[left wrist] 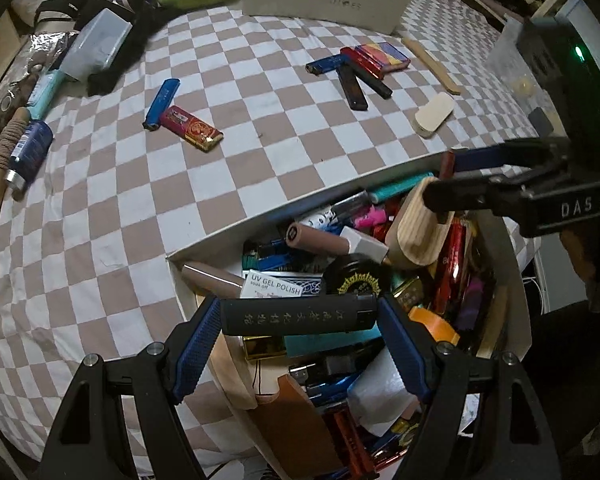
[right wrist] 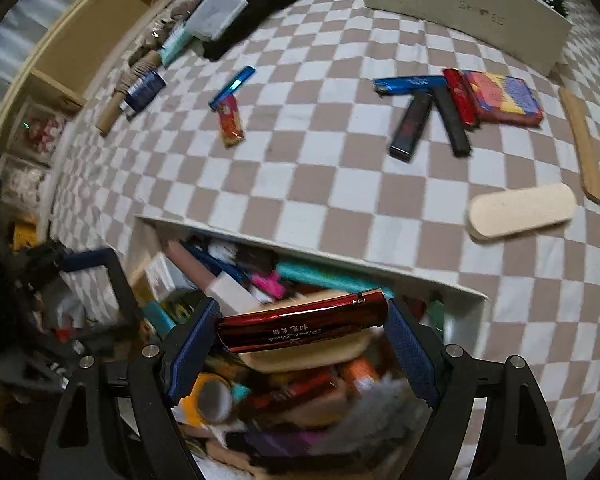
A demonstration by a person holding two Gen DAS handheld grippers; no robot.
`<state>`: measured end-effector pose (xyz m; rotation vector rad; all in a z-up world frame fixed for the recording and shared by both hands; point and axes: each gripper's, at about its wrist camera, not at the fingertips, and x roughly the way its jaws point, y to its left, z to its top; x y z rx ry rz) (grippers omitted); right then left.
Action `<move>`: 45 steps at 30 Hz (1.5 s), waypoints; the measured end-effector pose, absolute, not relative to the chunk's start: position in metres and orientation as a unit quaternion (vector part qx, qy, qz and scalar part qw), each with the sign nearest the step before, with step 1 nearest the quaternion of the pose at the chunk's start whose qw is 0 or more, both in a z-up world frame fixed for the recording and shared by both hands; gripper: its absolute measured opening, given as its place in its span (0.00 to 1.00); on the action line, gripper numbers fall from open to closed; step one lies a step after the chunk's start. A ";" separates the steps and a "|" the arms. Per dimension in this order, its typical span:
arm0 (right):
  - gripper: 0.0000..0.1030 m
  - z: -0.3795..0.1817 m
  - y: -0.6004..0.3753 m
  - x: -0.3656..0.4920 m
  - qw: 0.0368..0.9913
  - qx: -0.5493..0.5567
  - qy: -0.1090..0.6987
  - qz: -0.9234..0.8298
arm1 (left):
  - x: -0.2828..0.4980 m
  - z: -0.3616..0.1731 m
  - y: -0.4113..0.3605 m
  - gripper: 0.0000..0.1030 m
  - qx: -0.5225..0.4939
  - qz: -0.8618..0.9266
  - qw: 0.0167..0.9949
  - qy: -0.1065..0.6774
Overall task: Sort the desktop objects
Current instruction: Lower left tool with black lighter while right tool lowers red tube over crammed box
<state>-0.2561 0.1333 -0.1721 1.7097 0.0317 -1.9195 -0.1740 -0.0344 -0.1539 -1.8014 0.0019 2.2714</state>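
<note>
A: What is held by the left gripper [left wrist: 300,314]?

B: A black lighter [left wrist: 300,314] printed with pale characters is clamped lengthwise between its blue pads, one pad pressed on each end. It is held crosswise over the near left part of the white box [left wrist: 204,236], which is crammed with lighters, tubes and small packs.

A: And the right gripper [right wrist: 302,326]?

B: A glossy red lighter [right wrist: 302,326] with gold lettering is gripped the same way, end to end between the pads. It is carried above the same box, over a pale wooden block, near the box's far wall [right wrist: 340,256].

A: Is one gripper seen from the other?

B: Yes. In the left wrist view the right gripper is seen at the far right, over the wooden block [left wrist: 416,228].

A: What is laid on the checkered cloth [left wrist: 120,184] beyond the box?

B: To the far left, a blue lighter [left wrist: 162,104] touches a red-and-gold lighter [left wrist: 192,128]. To the far right, several lighters [right wrist: 428,112] are grouped beside a multicoloured pack [right wrist: 504,98]. A pale oval board [right wrist: 522,210] and a thin wooden stick [right wrist: 582,144] lie to the right of that group.
</note>
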 end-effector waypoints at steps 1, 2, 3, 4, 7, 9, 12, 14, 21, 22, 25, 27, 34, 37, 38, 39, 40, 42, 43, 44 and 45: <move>0.81 -0.172 0.130 -0.256 0.286 0.639 0.010 -0.714 | -0.173 -0.155 -0.035 0.77 -0.617 0.777 0.123 0.002; 0.81 -0.174 0.126 -0.256 0.288 0.641 0.012 -0.712 | -0.172 -0.156 -0.036 0.77 -0.618 0.776 0.124 0.003; 0.81 -0.175 0.121 -0.255 0.289 0.643 0.016 -0.709 | -0.170 -0.157 -0.036 0.77 -0.619 0.775 0.126 0.005; 0.81 -0.177 0.117 -0.254 0.289 0.645 0.019 -0.707 | -0.169 -0.158 -0.037 0.77 -0.619 0.775 0.126 0.007; 0.81 -0.182 0.108 -0.253 0.281 0.652 0.025 -0.704 | -0.167 -0.163 -0.038 0.77 -0.621 0.772 0.131 0.011; 0.81 -0.184 0.103 -0.254 0.273 0.654 0.029 -0.705 | -0.166 -0.165 -0.037 0.77 -0.622 0.771 0.135 0.013; 0.81 -0.187 0.099 -0.256 0.260 0.656 0.036 -0.708 | -0.165 -0.167 -0.035 0.77 -0.623 0.769 0.141 0.016; 0.81 -0.188 0.097 -0.257 0.257 0.656 0.040 -0.709 | -0.165 -0.169 -0.033 0.77 -0.623 0.768 0.145 0.017; 0.81 -0.194 0.085 -0.255 0.243 0.658 0.076 -0.709 | -0.165 -0.170 -0.029 0.77 -0.623 0.766 0.156 0.018; 0.81 -0.195 0.084 -0.254 0.243 0.657 0.082 -0.709 | -0.165 -0.170 -0.029 0.77 -0.623 0.766 0.157 0.018; 0.81 -0.198 0.079 -0.253 0.241 0.657 0.097 -0.707 | -0.165 -0.171 -0.030 0.77 -0.623 0.766 0.156 0.015; 0.81 -0.198 0.077 -0.253 0.241 0.659 0.100 -0.705 | -0.167 -0.171 -0.032 0.77 -0.624 0.766 0.156 0.007; 0.82 -0.187 0.084 -0.253 0.258 0.667 0.072 -0.696 | -0.175 -0.165 -0.034 0.77 -0.620 0.768 0.160 -0.030; 0.82 -0.181 0.091 -0.253 0.258 0.663 0.061 -0.700 | -0.177 -0.162 -0.027 0.77 -0.618 0.768 0.166 -0.026; 0.82 -0.180 0.094 -0.253 0.259 0.664 0.056 -0.699 | -0.178 -0.162 -0.022 0.77 -0.618 0.768 0.169 -0.021; 0.82 -0.178 0.097 -0.254 0.259 0.665 0.052 -0.699 | -0.178 -0.161 -0.018 0.77 -0.618 0.767 0.172 -0.017; 0.82 -0.176 0.101 -0.254 0.258 0.664 0.048 -0.700 | -0.178 -0.161 -0.014 0.77 -0.617 0.767 0.175 -0.013; 0.82 -0.171 0.106 -0.255 0.254 0.662 0.041 -0.704 | -0.177 -0.160 -0.004 0.77 -0.616 0.766 0.182 -0.003; 0.82 -0.168 0.109 -0.256 0.252 0.660 0.037 -0.707 | -0.177 -0.160 0.001 0.77 -0.615 0.766 0.187 0.003; 0.82 -0.166 0.112 -0.257 0.250 0.658 0.032 -0.709 | -0.177 -0.160 0.007 0.77 -0.616 0.764 0.192 0.010; 0.82 -0.164 0.116 -0.258 0.248 0.657 0.026 -0.711 | -0.177 -0.160 0.013 0.77 -0.616 0.763 0.196 0.016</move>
